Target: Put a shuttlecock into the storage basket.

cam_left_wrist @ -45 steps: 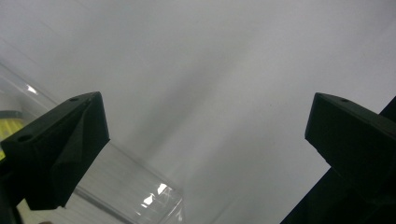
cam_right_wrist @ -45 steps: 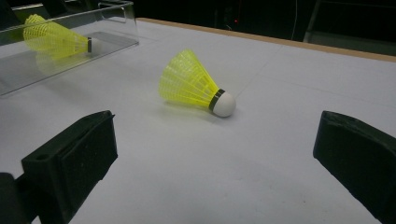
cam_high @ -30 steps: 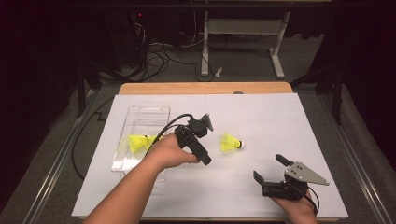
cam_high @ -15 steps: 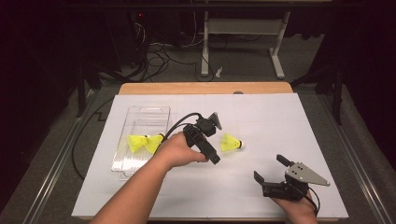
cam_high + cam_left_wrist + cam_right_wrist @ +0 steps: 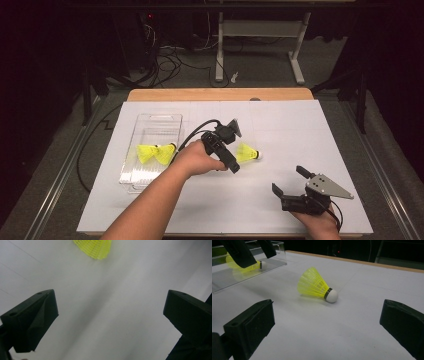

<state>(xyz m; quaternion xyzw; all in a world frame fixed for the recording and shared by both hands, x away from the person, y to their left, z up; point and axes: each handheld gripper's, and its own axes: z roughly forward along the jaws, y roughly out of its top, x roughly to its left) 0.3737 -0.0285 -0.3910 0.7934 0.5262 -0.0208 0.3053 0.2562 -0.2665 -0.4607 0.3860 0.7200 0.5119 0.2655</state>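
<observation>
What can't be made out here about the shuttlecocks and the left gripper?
- Loose shuttlecock: left gripper view's top edge cuts off its cork.
- Left gripper: in the high view the hand covers its jaws.
- Shuttlecocks in the clear tray: too small and overlapping to count surely, high view.

The table carried a white sheet over a wooden top, its far edge exposed. Beyond it lay a grey floor with loose cables and a white metal stand. Surroundings were dark.

Yellow mesh shuttlecock, white cork, black band; black tongs
</observation>
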